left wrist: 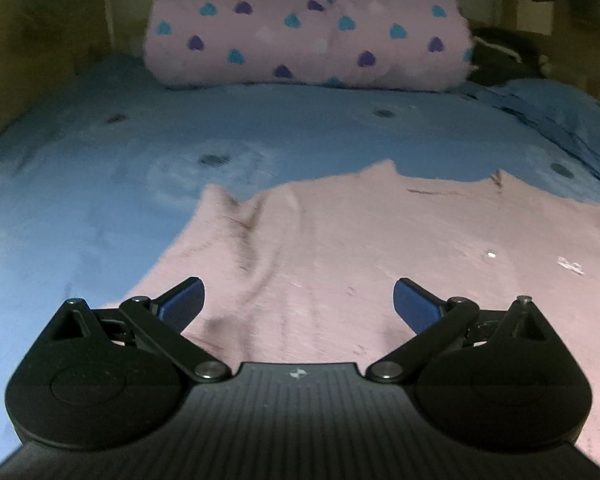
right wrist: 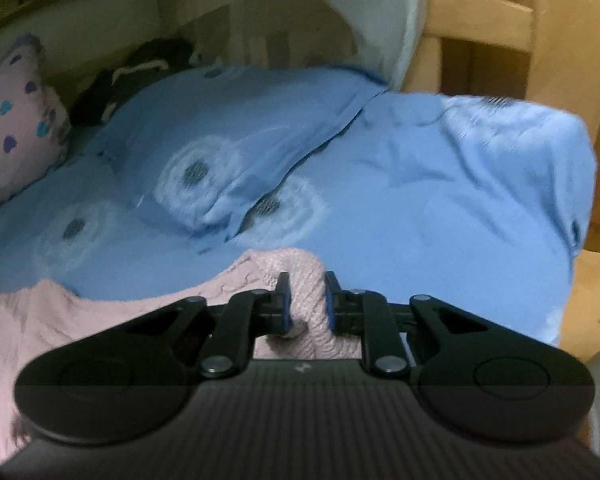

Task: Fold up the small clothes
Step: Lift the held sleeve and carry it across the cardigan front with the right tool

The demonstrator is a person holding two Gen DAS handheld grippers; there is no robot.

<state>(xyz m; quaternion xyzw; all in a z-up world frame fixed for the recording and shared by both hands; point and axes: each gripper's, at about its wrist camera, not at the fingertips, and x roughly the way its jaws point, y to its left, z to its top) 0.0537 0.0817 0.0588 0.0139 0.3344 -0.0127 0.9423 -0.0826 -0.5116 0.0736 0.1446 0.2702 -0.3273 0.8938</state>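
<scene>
A small pink knitted garment [left wrist: 340,248] lies spread on the blue bedspread [left wrist: 100,184], its far edge uneven. My left gripper [left wrist: 298,300] is open and empty, hovering just above the garment's near part, with its blue pads wide apart. In the right wrist view my right gripper [right wrist: 305,300] is shut on a bunched fold of the pink garment [right wrist: 306,280], lifted off the blue bedspread [right wrist: 420,220]. The rest of the garment trails away to the left.
A pink pillow with purple and teal hearts [left wrist: 308,28] lies at the head of the bed. Dark clothing [left wrist: 500,56] sits beside it. A wooden chair [right wrist: 520,40] stands past the bed's right edge. The bedspread is rumpled [right wrist: 260,168] ahead of the right gripper.
</scene>
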